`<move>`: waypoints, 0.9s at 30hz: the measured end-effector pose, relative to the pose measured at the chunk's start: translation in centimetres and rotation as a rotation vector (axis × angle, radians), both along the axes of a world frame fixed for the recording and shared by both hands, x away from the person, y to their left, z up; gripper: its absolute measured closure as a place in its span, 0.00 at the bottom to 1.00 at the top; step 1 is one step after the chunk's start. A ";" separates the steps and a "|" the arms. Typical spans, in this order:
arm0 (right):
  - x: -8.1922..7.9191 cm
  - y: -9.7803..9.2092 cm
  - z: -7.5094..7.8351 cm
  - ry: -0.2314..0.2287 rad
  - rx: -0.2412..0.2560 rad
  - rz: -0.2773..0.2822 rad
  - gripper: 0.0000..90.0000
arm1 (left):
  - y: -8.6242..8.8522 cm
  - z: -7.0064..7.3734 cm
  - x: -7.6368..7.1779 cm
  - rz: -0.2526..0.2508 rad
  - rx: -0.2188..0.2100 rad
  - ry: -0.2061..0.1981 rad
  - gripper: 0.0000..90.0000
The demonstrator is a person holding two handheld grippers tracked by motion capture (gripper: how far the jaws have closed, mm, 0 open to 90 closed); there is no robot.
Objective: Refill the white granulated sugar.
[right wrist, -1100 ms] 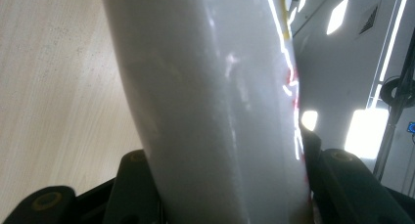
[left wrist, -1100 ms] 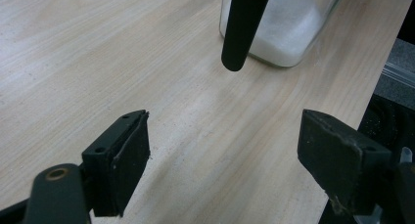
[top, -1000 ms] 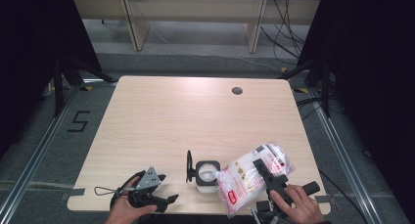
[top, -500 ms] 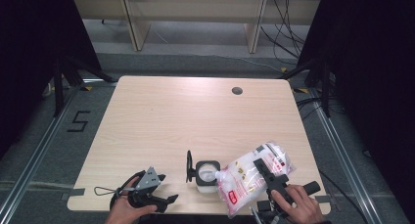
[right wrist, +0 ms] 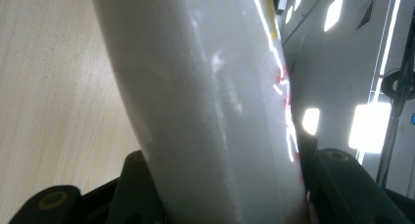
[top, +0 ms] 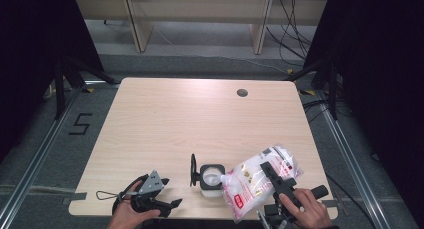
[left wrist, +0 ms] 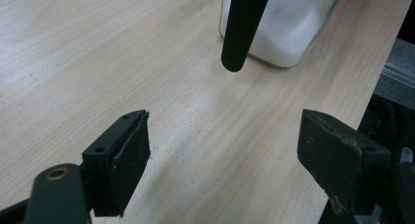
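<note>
Over the jar (top: 211, 177), bag (top: 255, 181) mouth-down, tilted leftward.

Glossy plastic bag (top: 257, 179), matt wooden table (top: 200, 119)

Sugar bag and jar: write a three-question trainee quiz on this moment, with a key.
1. True or false: the left gripper grips the jar.
2. What does the right gripper hold? A) the bag B) the jar's lid C) nothing
3. Fill in: the bag's lower corner tilts toward the open ___.

Key: 1 false, its jaws stand open over bare table. 2 A. 3 jar, partly filled with white grains.
</note>
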State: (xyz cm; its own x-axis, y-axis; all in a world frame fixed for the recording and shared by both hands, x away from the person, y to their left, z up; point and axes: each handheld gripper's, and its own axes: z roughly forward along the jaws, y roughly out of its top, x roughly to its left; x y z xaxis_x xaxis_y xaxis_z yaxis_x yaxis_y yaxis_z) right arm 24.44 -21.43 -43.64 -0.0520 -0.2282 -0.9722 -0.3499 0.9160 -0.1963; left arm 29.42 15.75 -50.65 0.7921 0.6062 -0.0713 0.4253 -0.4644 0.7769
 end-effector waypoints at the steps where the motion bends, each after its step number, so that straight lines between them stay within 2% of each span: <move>1: 0.0 0.0 0.0 -0.001 0.001 0.000 0.63 | -0.1 0.0 -0.1 0.004 -0.021 0.006 0.22; 3: 0.1 0.0 0.0 0.001 0.013 0.009 0.63 | -0.1 0.0 -0.1 0.004 -0.022 0.006 0.22; 4: 0.0 0.0 0.0 0.004 0.008 -0.001 0.63 | 0.0 0.0 0.0 0.000 0.005 -0.002 0.22; 5: 0.2 -0.1 -0.2 -0.006 0.032 0.017 0.63 | 0.1 0.0 0.0 0.000 0.006 -0.002 0.22; 6: 0.0 -0.1 -0.2 0.024 0.029 -0.022 0.63 | 0.0 0.0 0.0 0.002 -0.002 0.000 0.22; 7: -0.1 -0.2 -0.5 0.036 0.066 -0.032 0.63 | 0.0 0.0 0.0 0.002 -0.003 0.001 0.22; 8: -0.1 -0.2 -0.4 0.032 0.054 -0.036 0.63 | 0.1 0.0 0.0 0.000 0.005 -0.002 0.22; 9: 0.1 -0.1 -0.2 0.020 0.029 -0.011 0.63 | 0.1 0.0 0.0 0.000 0.005 -0.002 0.22; 12: 0.1 -0.1 0.0 0.010 0.020 -0.008 0.63 | 0.0 0.0 0.0 0.001 0.005 -0.002 0.22; 25: 0.1 -0.2 0.0 0.023 0.030 -0.011 0.64 | 0.1 0.0 0.0 0.001 0.005 -0.001 0.22; 27: 0.1 -0.3 -0.3 0.047 0.059 -0.033 0.64 | 0.1 0.0 0.0 0.000 0.005 -0.002 0.22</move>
State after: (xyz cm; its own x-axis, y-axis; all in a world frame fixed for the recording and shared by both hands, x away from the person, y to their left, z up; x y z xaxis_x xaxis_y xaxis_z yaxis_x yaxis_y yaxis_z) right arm 24.53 -21.73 -43.90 -0.1043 -0.1679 -0.9803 -0.3271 0.9366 -0.1256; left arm 29.45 15.83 -50.63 0.7923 0.6065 -0.0667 0.4237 -0.4682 0.7754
